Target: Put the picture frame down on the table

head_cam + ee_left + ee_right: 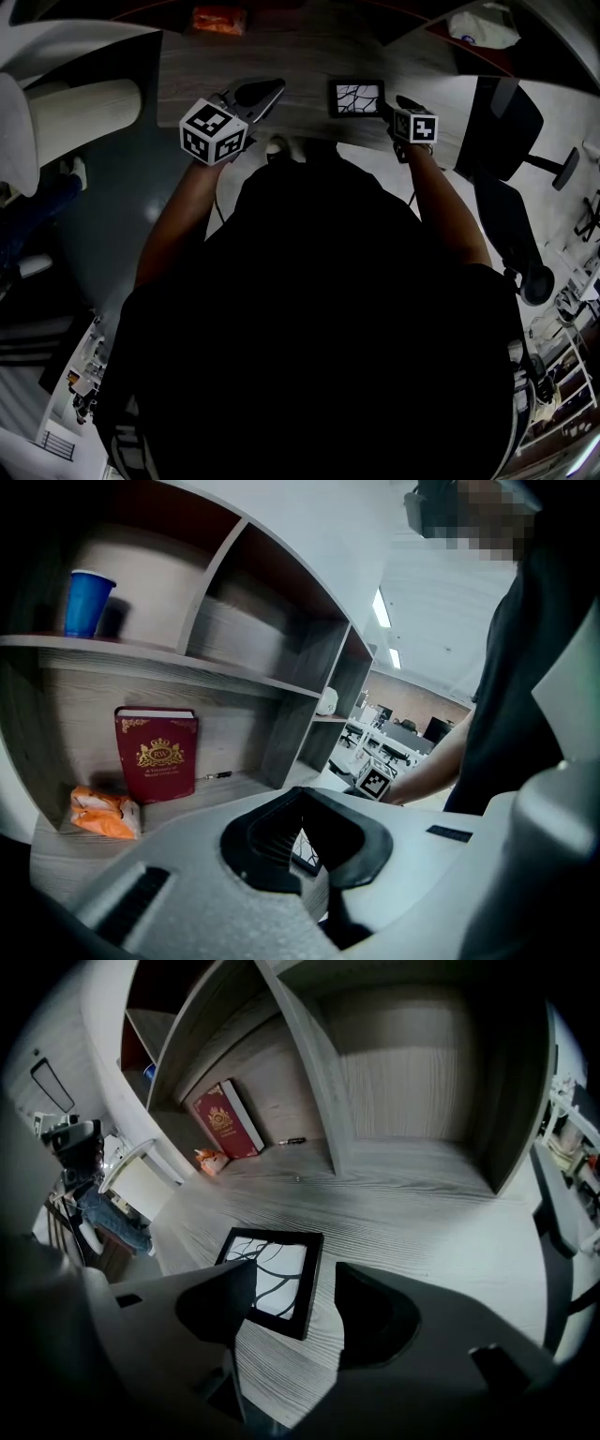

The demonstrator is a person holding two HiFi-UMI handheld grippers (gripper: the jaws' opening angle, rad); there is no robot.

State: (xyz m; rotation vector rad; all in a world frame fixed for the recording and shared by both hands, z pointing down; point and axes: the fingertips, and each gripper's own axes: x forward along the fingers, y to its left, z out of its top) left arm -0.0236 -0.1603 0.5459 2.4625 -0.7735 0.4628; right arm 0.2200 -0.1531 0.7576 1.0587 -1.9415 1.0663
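The picture frame lies flat on the counter, at ten o'clock from the nearer right gripper's parted, empty fingers, while the left gripper's fingers are closed.

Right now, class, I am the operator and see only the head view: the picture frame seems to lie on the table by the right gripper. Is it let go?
Observer: Yes. Its own view shows the right gripper with jaws apart above the picture frame, which lies flat on the table, no pad pressing it.
Operator: And the left gripper?
Observer: Its own view shows the jaws together with nothing gripped.
Operator: Anything on the shelves?
Observer: A red book stands upright in a lower compartment.
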